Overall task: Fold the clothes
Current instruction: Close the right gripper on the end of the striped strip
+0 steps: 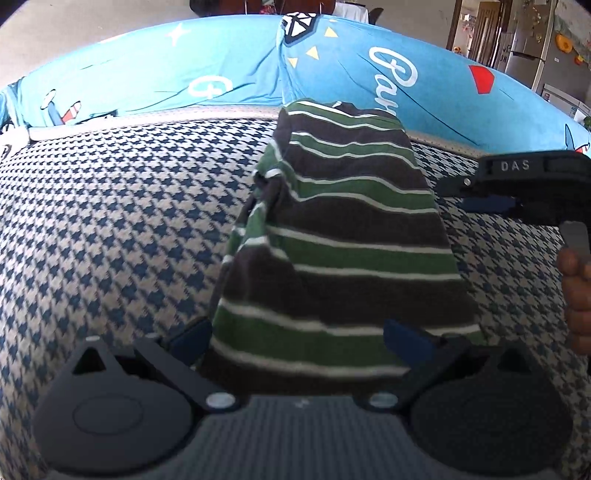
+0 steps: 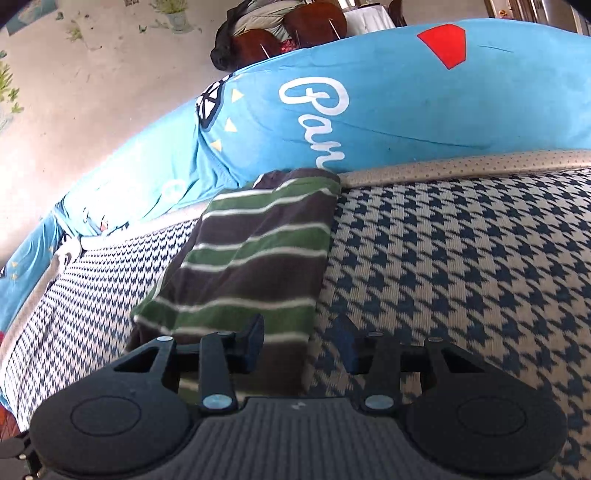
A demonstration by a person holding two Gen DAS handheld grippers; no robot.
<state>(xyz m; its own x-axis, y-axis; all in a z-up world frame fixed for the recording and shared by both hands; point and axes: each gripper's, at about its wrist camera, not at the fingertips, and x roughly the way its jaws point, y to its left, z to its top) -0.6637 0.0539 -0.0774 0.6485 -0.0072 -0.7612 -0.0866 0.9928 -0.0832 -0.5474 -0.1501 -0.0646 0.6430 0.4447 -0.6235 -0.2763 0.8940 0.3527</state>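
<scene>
Directly beneath and ahead of both grippers spreads a houndstooth cover [image 1: 110,229] in dark blue and beige, edged along its far side by a pale dotted piping [image 2: 461,166]. Beyond that piping, further ahead of the grippers, lies a bright blue printed sheet [image 1: 221,62] bearing white cursive lettering [image 2: 317,107], a red shape [image 2: 443,44], small yellow triangles [image 1: 314,51] and a black-and-white diamond emblem [image 1: 299,24]. Past the sheet, far ahead and to the left, is a pale floor [image 2: 92,92]. At the top stand dark wooden chairs [image 2: 288,37]; to the far right, a wooden door [image 1: 484,33].
</scene>
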